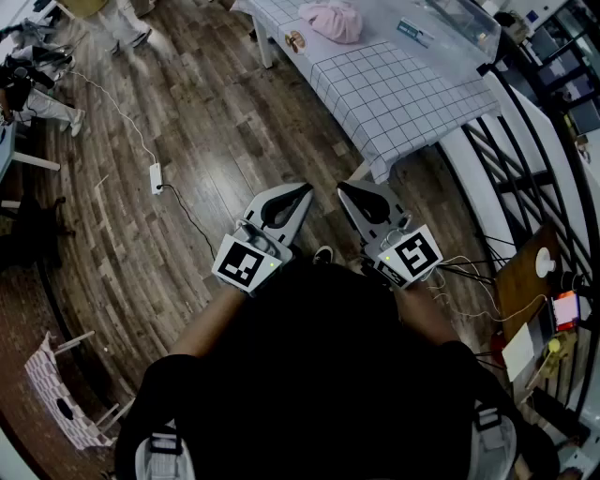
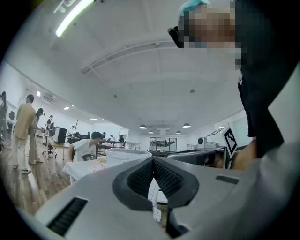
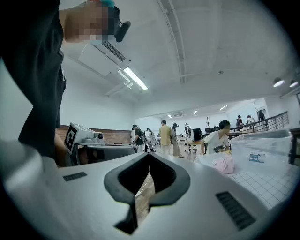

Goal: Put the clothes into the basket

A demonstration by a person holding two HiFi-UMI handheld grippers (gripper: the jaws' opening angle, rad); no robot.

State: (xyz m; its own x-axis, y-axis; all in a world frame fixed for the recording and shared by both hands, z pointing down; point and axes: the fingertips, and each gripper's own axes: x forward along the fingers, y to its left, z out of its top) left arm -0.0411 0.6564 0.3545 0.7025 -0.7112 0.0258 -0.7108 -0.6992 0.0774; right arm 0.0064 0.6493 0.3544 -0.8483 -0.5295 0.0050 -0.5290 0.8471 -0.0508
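Note:
A pink garment (image 1: 333,21) lies bunched on the table with the checked cloth (image 1: 394,94), far ahead of me. Beside it on the table stands a clear plastic basket (image 1: 450,28). I hold both grippers close to my body, over the wooden floor and well short of the table. My left gripper (image 1: 305,190) is shut with nothing between its pads. My right gripper (image 1: 342,187) is shut and empty too. The right gripper view shows the pink garment (image 3: 224,164) and the clear basket (image 3: 262,150) past the right gripper (image 3: 149,157). In the left gripper view, the left gripper (image 2: 153,161) points at the table (image 2: 82,168).
A white power strip (image 1: 157,178) with its cable lies on the floor to the left. A black railing (image 1: 525,159) runs along the right, with a small wooden stand (image 1: 530,281) near it. A patterned stool (image 1: 66,403) stands at lower left. Several people (image 3: 165,138) move in the background.

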